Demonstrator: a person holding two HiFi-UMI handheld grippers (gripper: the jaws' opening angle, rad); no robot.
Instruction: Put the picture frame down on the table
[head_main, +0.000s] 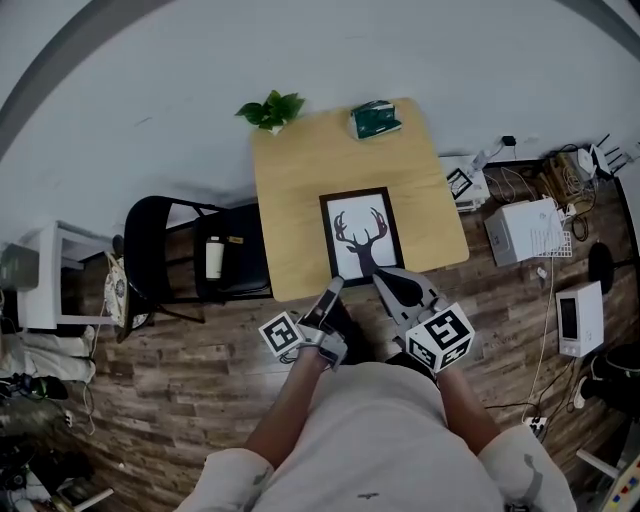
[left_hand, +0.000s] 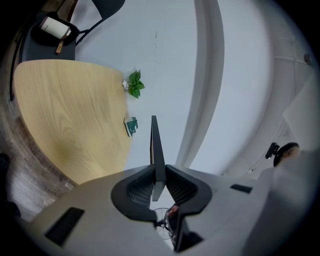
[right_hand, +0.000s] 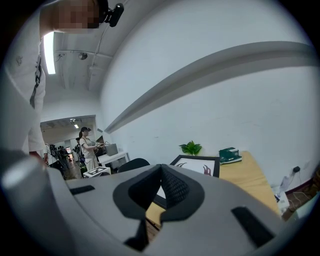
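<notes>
Your left gripper (head_main: 328, 293) is clamped on the picture frame (head_main: 361, 237). In the left gripper view the frame (left_hand: 155, 145) stands edge-on between the two jaws, which press on it from both sides. The grip is at the frame's near left corner, just over the near edge of the table (head_main: 290, 190).

The frame reaches from your grippers toward the far side, stag print facing up, over the near right part of the table. Whether it rests on the wood cannot be told.

Your right gripper (head_main: 388, 282) is at the frame's near right corner. Its jaws are pressed together at the tips with nothing pinched, and the frame (right_hand: 200, 165) lies just beyond them.

A plant (head_main: 271, 110) and a green box (head_main: 375, 119) sit at the far edge, well apart from the frame.
</notes>
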